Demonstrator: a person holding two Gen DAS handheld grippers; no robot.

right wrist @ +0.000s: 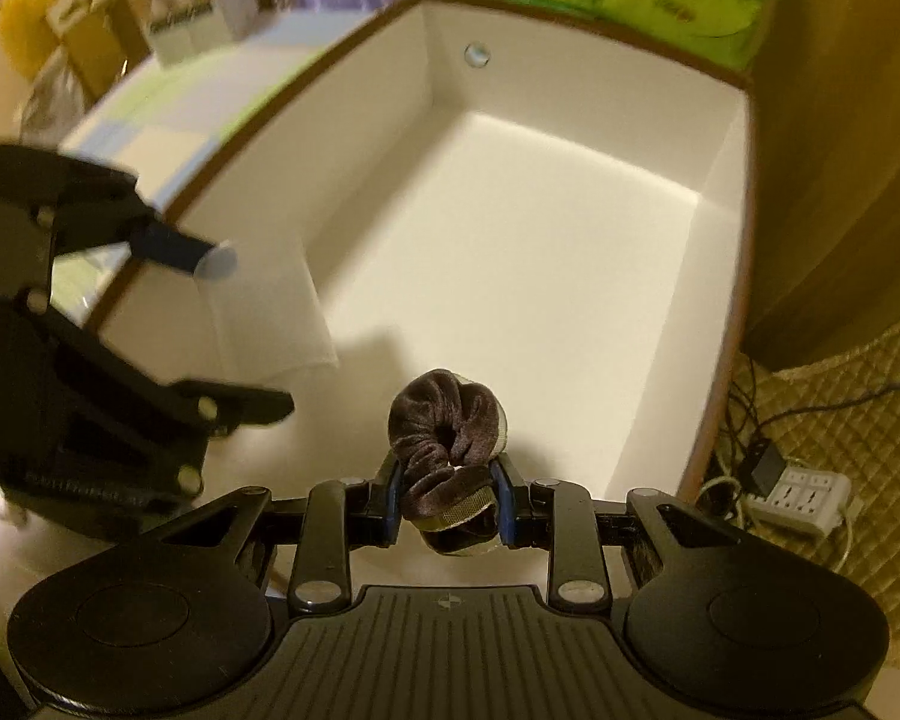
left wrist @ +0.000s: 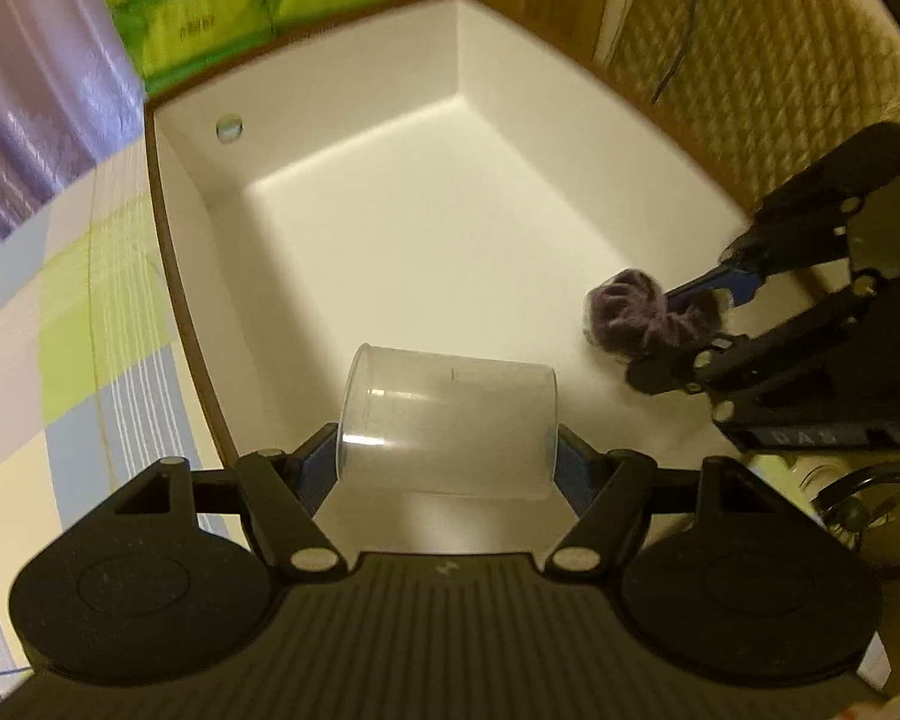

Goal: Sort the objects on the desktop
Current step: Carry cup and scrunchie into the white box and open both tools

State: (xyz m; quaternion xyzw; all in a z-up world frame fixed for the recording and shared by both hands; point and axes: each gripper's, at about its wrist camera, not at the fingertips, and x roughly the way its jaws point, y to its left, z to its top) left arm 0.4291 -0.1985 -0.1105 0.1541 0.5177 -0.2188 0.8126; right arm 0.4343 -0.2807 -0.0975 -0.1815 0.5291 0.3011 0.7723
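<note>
Scrunchie (right wrist: 447,429) and cup (left wrist: 447,423) over box (left wrist: 354,138)

White box (left wrist: 342,90) on checked tablecloth (left wrist: 90,312)

left wrist view: close above near-left rim, facing into the white open-topped box with brown edging (left wrist: 450,192) | right wrist view: close above near-right rim, facing the same box (right wrist: 510,192) | shared: box floor, far wall, each other's claw

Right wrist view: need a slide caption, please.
Right gripper holds a dark velvet scrunchie over the empty white box.
</note>
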